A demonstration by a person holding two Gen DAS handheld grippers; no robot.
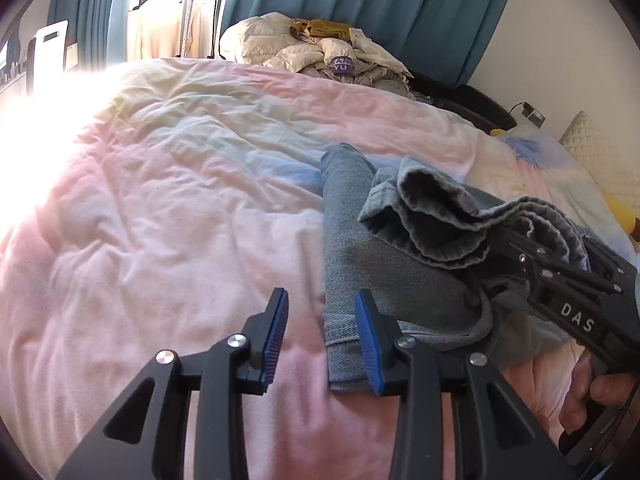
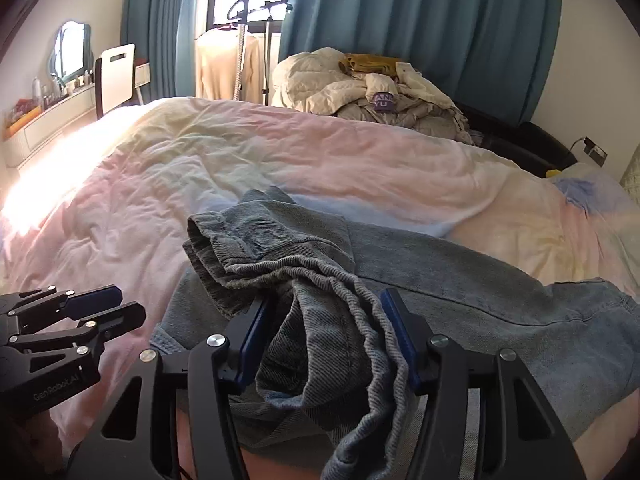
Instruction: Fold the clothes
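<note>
Loads of open pink duvet [image 1: 160, 208] left of the jeans [image 1: 352, 264], which lie near the bed's near edge. Left gripper [image 1: 322, 332] parted, empty, straddling a leg's hem edge. Right gripper [image 2: 326, 344] clamped around a bunched waistband fold, lifted. Far pile of bedding [image 2: 360, 88] hard to sort out.

We see a big bed [image 2: 224, 168] with a soft pink blanket. Gray-blue jeans [image 2: 460, 292] lie on it near us. A pile of puffy clothes [image 2: 360, 92] sits at its far end.
</note>
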